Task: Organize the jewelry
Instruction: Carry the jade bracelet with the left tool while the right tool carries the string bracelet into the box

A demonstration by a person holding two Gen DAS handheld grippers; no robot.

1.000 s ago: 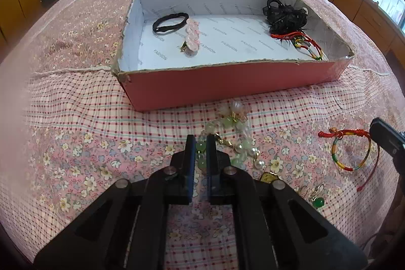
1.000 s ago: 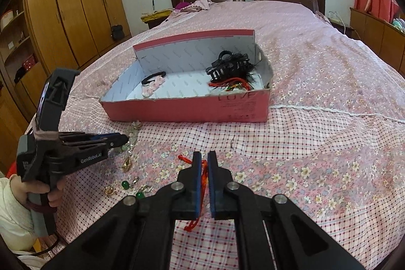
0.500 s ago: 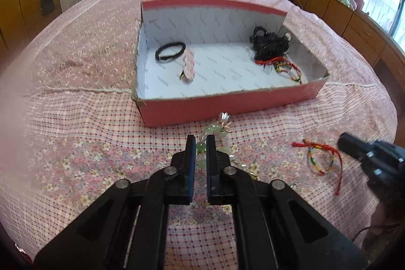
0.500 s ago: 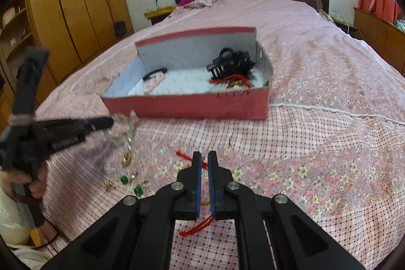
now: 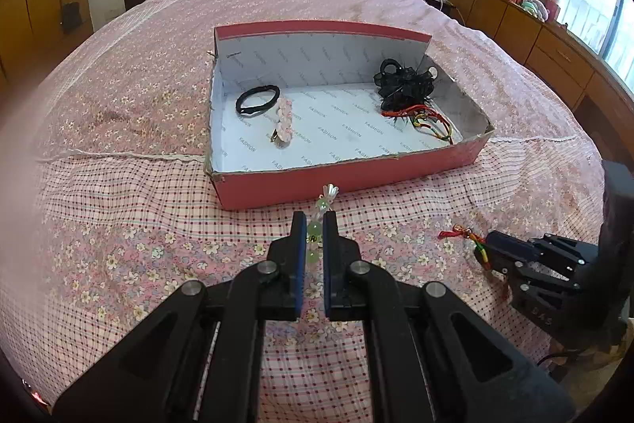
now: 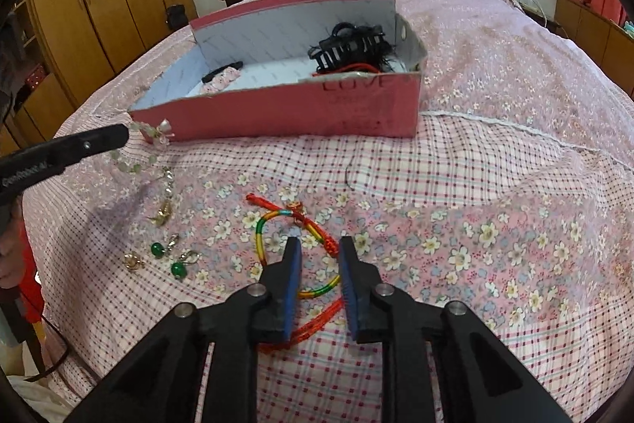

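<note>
L gripper (image 5: 314,224) clamped on bead necklace (image 5: 316,230), now lifted off the quilt (image 5: 119,256); 1 s ago beads lay bunched on it. Box (image 5: 356,177) looks farther off than before. R gripper (image 6: 317,256) jaws have just been opening, now part open, astride the cord bracelet (image 6: 277,221), which lies flat, pads not pressing it; before they were closed above it.

R view only: necklace hanging from L tip, tail trailing to the quilt; earrings (image 6: 166,256) near left of the bracelet.

L view only: box floor w/ hair tie (image 5: 257,100), pink clip (image 5: 283,121), 2nd cord bracelet (image 5: 430,121) at right end.
</note>
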